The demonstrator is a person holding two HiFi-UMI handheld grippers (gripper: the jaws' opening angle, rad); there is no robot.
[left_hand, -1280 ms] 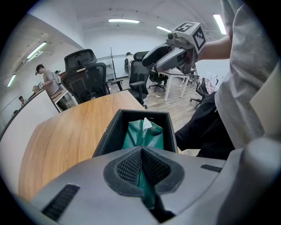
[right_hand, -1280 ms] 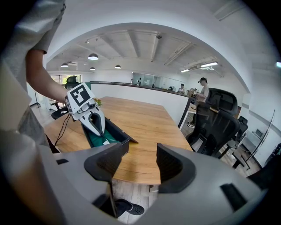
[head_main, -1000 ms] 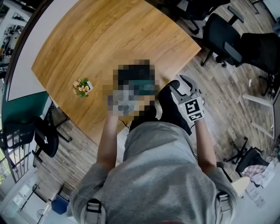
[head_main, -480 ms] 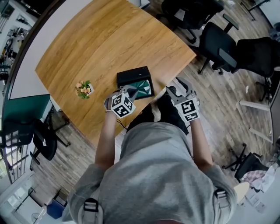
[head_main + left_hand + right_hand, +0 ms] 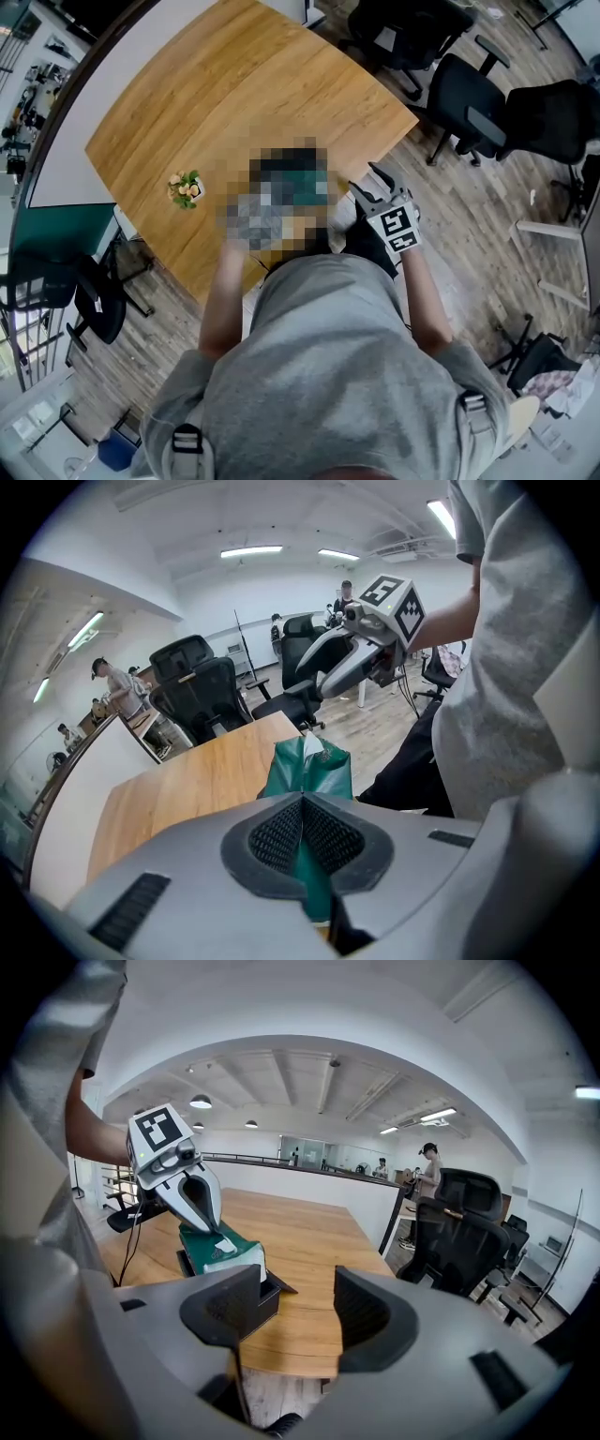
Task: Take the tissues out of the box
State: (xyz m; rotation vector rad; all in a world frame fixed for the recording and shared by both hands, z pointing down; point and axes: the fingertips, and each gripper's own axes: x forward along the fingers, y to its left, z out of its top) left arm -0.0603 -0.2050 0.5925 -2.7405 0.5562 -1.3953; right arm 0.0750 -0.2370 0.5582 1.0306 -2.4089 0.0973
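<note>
Your left gripper (image 5: 302, 803) is clamped on the green tissue pack (image 5: 309, 771): the two meshed pads (image 5: 272, 832) press together with the green wrapper pinched in the seam between them. Seen from your right gripper view, its tips pinch the top of the pack from above, at the near left of the table (image 5: 309, 1241).

Your right gripper (image 5: 297, 1302) stands wide, with only the table edge and the floor showing between its jaws. It hangs off the table's near edge, just right of the box.

The black box (image 5: 262, 1300) sits on the table by that near edge, its top open and a flap (image 5: 278, 1286) folded out to the right. The green pack stands up out of it, with a white label on top.

Farther left on the table stands a small potted plant (image 5: 185, 187); office chairs (image 5: 469, 103) stand beyond the far right corner.

In the head view a mosaic patch hides your left gripper and the box. Your right gripper's left jaw covers the pack's lower end, so you cannot tell whether it is clear of the box.
</note>
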